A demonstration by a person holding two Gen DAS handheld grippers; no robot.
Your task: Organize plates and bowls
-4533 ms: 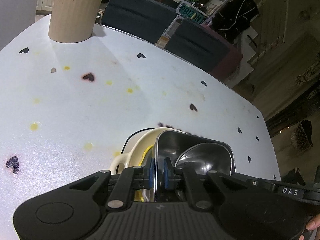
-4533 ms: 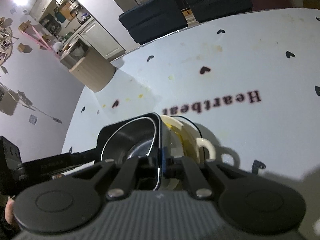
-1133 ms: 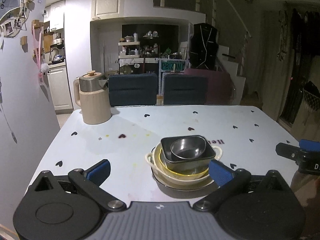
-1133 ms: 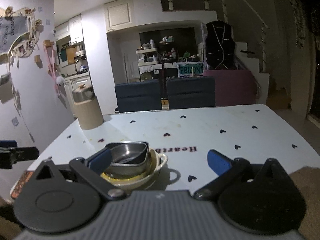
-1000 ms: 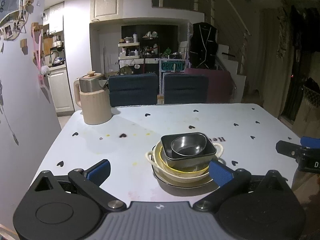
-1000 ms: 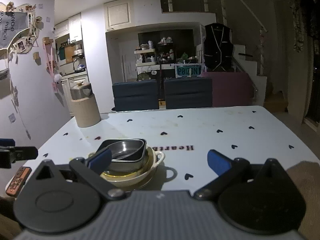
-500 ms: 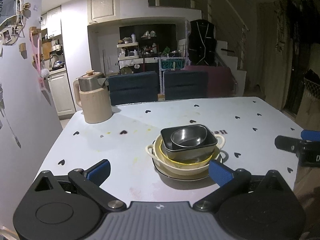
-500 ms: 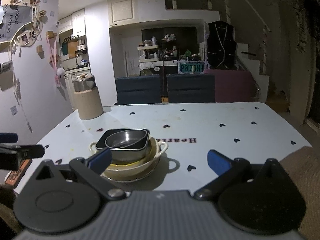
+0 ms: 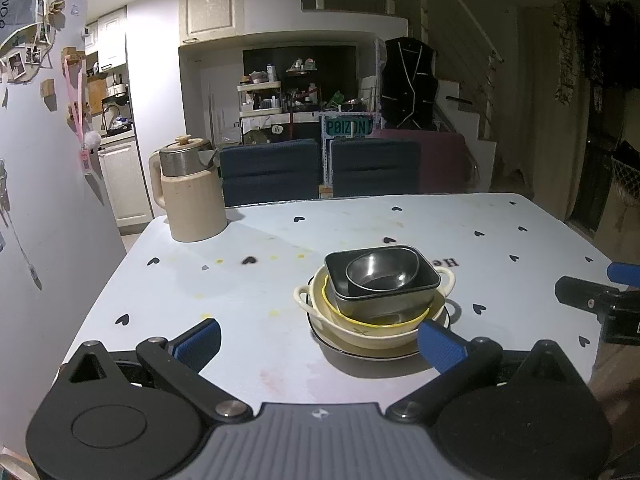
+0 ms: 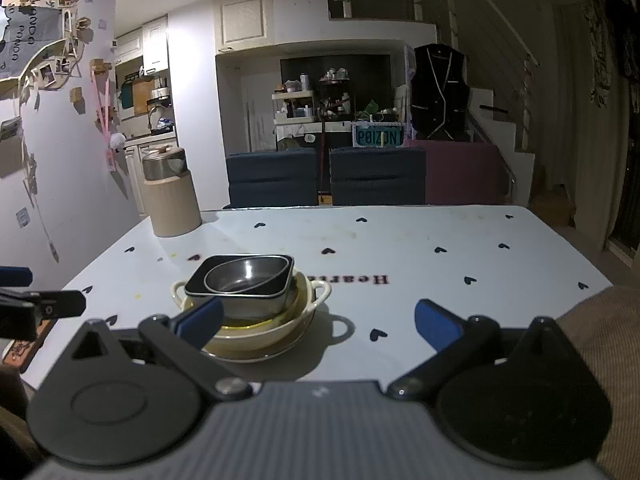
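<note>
I hold my left gripper [image 9: 318,343] and right gripper [image 10: 318,322] back from the desk [image 9: 500,232], both sets of fingers spread wide and empty. Ahead of the left fingers, the nested stack [image 9: 376,296] sits on its plate [image 9: 360,354]. The square steel pan [image 10: 244,280] rides tilted on the yellow-rimmed bowl [image 9: 384,326]; I judge a nudge could slide it off.

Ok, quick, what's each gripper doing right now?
Left gripper: open, holding nothing, back from the stack.
Right gripper: open, holding nothing, also clear of the stack.
</note>
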